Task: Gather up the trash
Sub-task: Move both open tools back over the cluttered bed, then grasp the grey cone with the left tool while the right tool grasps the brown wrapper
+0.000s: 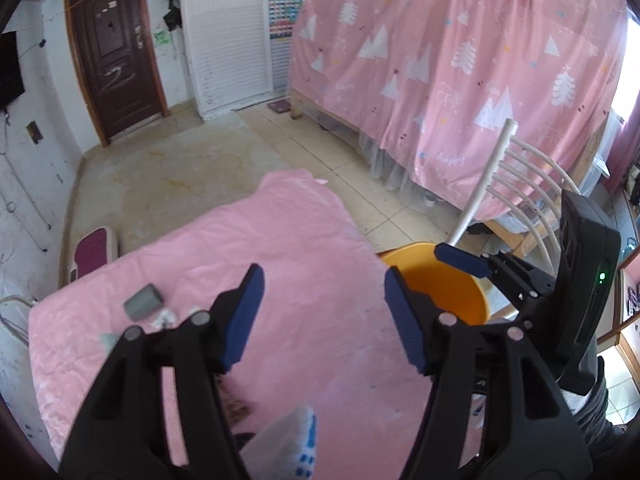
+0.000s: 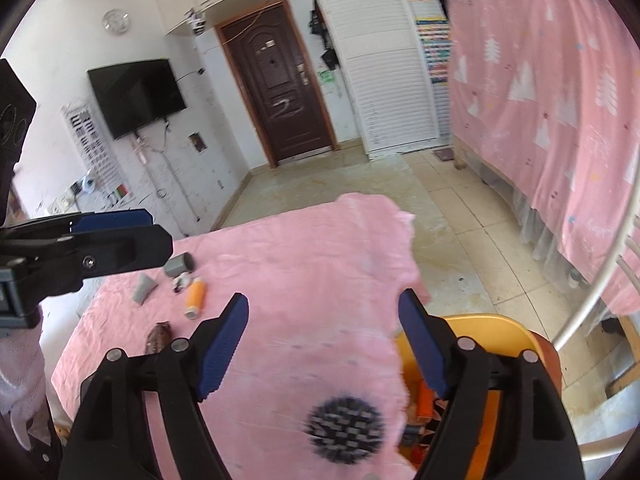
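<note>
A table under a pink cloth (image 1: pixel 304 264) (image 2: pixel 304 264) holds trash. In the right wrist view I see a grey cylinder (image 2: pixel 179 264), a grey wrapper (image 2: pixel 143 288), an orange bottle (image 2: pixel 195 295), a brown scrap (image 2: pixel 159 338) and a dark spiky ball (image 2: pixel 345 429), blurred, below my open, empty right gripper (image 2: pixel 324 344). An orange bin (image 2: pixel 480 344) (image 1: pixel 444 284) stands at the table's right edge with items inside. My left gripper (image 1: pixel 324 316) is open and empty above the cloth; a grey block (image 1: pixel 143 301) lies to its left, and a white and blue packet (image 1: pixel 288 444) lies below it.
A white chair (image 1: pixel 516 184) stands behind the bin. A pink curtained bed (image 1: pixel 460 72) fills the right side. A brown door (image 2: pixel 280 96), white wardrobe (image 2: pixel 384 64) and wall TV (image 2: pixel 136 94) are at the far wall. Tiled floor (image 1: pixel 192 168) lies beyond the table.
</note>
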